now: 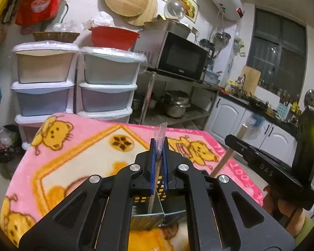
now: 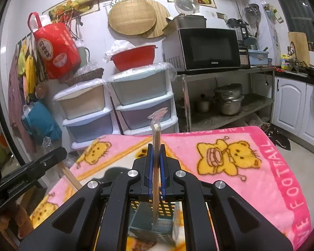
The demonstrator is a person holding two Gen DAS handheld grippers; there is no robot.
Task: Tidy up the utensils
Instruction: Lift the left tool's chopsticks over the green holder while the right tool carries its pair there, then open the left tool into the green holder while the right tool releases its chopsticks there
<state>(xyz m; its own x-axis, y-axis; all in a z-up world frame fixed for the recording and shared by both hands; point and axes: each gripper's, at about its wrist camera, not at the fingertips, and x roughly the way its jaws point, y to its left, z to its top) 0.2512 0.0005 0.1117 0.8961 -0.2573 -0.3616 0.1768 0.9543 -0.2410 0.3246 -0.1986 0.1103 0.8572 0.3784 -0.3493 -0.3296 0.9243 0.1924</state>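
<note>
From the left wrist view, the left gripper [image 1: 159, 144] has its jaws closed on a pair of wrapped chopsticks [image 1: 157, 173], held upright, the clear wrapper tip poking out above the blue pads. The lower end of the chopsticks reaches down into a perforated utensil holder [image 1: 146, 219] at 6 o'clock, which stands on the bench under a pink bear-print blanket [image 1: 73, 146]. At 3 o'clock the right gripper [image 1: 261, 156] comes into frame, with a pale wooden stick [image 1: 230, 152] beside it. Stacked plastic drawers [image 1: 73, 83] stand at 10 o'clock, a microwave [image 1: 178, 58] at 12 o'clock.

From the right wrist view, the right gripper [image 2: 156, 152] also has its jaws closed on a second pair of wrapped chopsticks [image 2: 156, 156], upright, their square top showing inside the clear wrap. Their lower end sits inside the same utensil holder [image 2: 155, 226] at 6 o'clock. The left gripper [image 2: 27, 171] shows at 9 o'clock, a wooden stick [image 2: 70, 177] just beside it. The blanket [image 2: 240, 156] spreads toward 3 o'clock.
</note>
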